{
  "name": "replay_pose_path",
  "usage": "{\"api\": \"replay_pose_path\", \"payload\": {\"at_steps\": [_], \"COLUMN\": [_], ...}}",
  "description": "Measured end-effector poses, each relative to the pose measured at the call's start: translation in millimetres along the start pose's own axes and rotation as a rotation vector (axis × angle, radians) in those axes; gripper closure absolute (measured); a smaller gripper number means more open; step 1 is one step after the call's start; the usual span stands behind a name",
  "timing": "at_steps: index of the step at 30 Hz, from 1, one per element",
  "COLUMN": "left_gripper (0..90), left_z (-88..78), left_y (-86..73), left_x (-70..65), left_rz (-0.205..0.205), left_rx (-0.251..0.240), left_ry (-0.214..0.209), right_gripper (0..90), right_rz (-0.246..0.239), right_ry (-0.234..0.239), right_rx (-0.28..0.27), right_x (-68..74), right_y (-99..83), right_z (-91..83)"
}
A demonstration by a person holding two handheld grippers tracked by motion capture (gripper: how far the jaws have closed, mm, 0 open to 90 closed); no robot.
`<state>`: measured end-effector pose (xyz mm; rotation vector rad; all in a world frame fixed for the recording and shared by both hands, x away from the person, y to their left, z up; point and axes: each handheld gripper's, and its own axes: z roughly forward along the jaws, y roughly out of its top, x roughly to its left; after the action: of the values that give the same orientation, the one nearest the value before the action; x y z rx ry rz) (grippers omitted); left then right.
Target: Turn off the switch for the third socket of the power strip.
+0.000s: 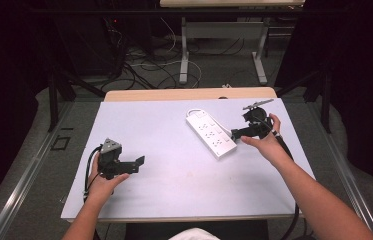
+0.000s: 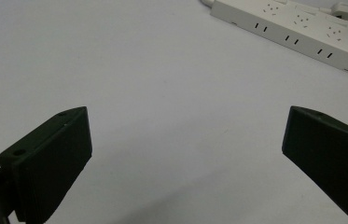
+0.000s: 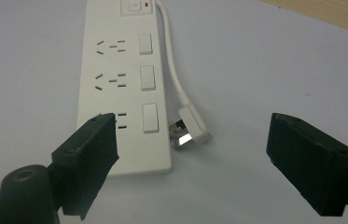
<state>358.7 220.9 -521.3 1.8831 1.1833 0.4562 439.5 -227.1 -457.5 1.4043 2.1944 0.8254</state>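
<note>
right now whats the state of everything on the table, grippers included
power strip: lying flat, sockets up, nothing plugged in
plug: loose on the table beside the strip, cable curled back to it
left gripper: open, holding nothing, over bare table
right gripper: open, holding nothing, near the strip's end

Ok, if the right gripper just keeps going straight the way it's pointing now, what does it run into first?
Probably the plug lying beside the power strip: it sits between the open jaws of the right gripper, with the strip's near end just left of it. Depth is hard to judge.
</note>
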Motion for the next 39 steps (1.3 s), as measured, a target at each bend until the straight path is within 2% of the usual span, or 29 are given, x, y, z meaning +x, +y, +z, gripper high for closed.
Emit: {"api": "replay_pose_path", "payload": {"at_steps": [7,14,24,26,32,39], "left_gripper": [1.3,1.6,1.9,1.9,1.9,1.9], "left_z": [0.7,1.2,1.7,2.0,2.3,2.1], "left_y": [-0.5,-0.8,-1.1,-1.2,-1.2,-1.5], "left_x": [-0.4,-0.3,0.0,0.0,0.7,1.0], "left_rz": [-0.012,-0.009,-0.011,-0.01,-0.007,-0.012], "left_rx": [-0.005,-0.002,-0.002,-0.002,-0.002,0.0], "left_ry": [0.005,0.007,0.008,0.009,0.011,0.011], "right_gripper": [27.3,39.1,44.9,45.2,46.0,54.6], "right_rz": [-0.008,-0.009,-0.013,0.001,0.009,0.019], "right_ry": [0.005,-0.015,-0.002,0.01,0.005,0.012], "right_rx": [0.012,0.016,0.038,0.051,0.071,0.083], "right_x": [0.8,1.8,2.0,3.8,4.8,2.2], "right_y": [1.9,3.8,4.5,4.6,4.5,4.0], "right_z": [6.8,11.2,21.8,24.5,31.9,37.5]}}
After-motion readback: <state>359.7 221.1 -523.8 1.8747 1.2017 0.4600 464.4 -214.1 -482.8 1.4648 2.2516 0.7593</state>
